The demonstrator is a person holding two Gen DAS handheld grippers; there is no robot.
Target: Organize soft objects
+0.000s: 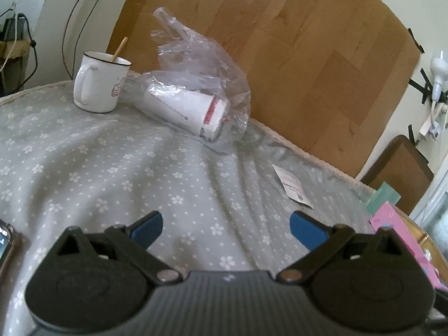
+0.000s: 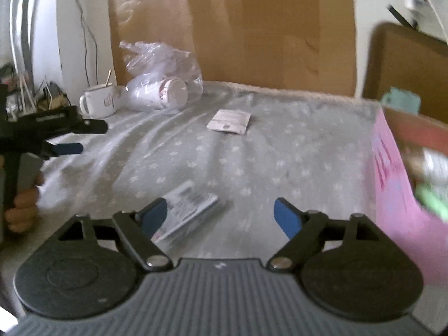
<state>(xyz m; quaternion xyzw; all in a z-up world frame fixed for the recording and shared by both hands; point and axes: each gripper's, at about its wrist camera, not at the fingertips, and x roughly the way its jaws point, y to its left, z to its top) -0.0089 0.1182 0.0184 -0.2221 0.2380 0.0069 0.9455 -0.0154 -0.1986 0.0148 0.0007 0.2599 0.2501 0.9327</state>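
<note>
My left gripper (image 1: 226, 225) is open over the grey flowered cloth (image 1: 112, 168), nothing between its blue pads. A clear plastic bag (image 1: 196, 84) holding a white bottle (image 1: 184, 109) lies ahead by the wooden headboard. My right gripper (image 2: 221, 212) is open and holds nothing; a flat printed packet (image 2: 190, 210) lies on the cloth (image 2: 280, 145) just beyond its left fingertip. A small white sachet (image 2: 229, 121) lies farther off, and it is the white sachet (image 1: 292, 186) seen ahead right of the left gripper. A pink box (image 2: 397, 184) at the right holds soft items. The left gripper (image 2: 67, 148) shows at the left edge.
A white enamel mug (image 1: 98, 84) with a wooden stick stands left of the bag. The wooden headboard (image 1: 308, 50) backs the bed. A phone (image 1: 5, 240) lies at the left edge. The pink box (image 1: 403, 240) sits at the bed's right edge. Cables hang on the wall.
</note>
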